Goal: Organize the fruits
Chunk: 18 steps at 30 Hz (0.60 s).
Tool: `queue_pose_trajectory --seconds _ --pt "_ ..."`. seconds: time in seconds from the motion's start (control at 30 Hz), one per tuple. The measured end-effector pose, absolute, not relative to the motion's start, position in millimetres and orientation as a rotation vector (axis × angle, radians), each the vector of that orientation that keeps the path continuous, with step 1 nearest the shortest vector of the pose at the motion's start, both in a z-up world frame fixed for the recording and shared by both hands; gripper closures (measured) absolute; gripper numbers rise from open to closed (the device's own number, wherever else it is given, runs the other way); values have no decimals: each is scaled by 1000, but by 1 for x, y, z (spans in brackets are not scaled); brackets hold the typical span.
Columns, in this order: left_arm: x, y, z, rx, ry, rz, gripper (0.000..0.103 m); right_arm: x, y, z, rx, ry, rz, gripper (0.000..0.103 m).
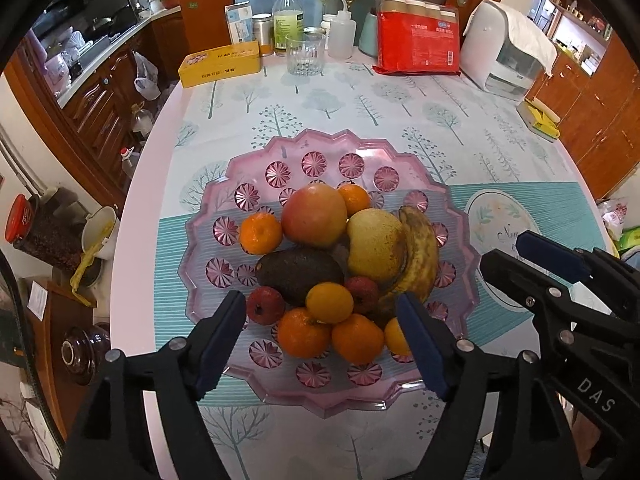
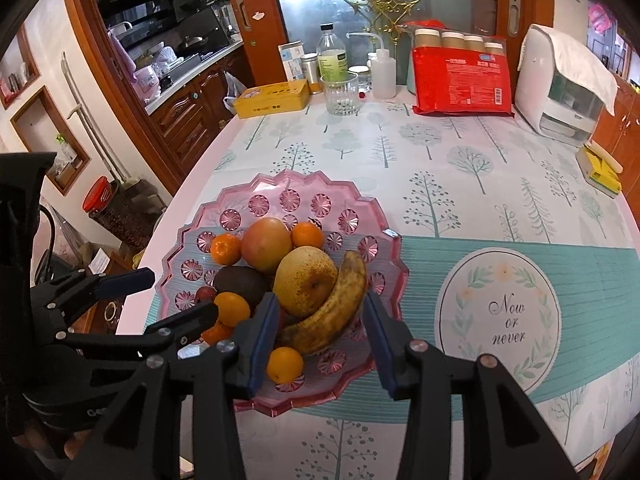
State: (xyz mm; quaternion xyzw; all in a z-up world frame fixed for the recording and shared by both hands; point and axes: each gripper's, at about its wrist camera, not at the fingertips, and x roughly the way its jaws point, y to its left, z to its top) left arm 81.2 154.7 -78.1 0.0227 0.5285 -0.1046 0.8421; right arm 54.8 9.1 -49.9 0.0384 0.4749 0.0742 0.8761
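Note:
A pink scalloped plate on the tree-patterned table holds a pile of fruit: a large pinkish apple, a yellow pear, a spotted banana, a dark avocado, several mandarins and two small red fruits. My left gripper hangs open over the plate's near side, above the mandarins, with nothing held. Over the banana and a loose mandarin, my right gripper is also open, its pads clear of the fruit.
At the table's far end stand a glass, a yellow tin, bottles, a red package and a white appliance. A yellow sponge pack lies by the right edge. The table's rounded left edge drops to floor clutter.

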Motion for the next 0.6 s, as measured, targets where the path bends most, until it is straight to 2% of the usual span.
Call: queue_pose_trajectory --seconds 0.4,0.47,0.6 --pt "65 129 -60 54 1080 -245 21 33 -20 -40 105 980 108 59" --pt "61 122 -54 53 1066 -234 13 32 -28 -37 105 979 109 59" --pt "52 103 -43 54 1041 -220 12 23 -48 -28 99 974 114 59"
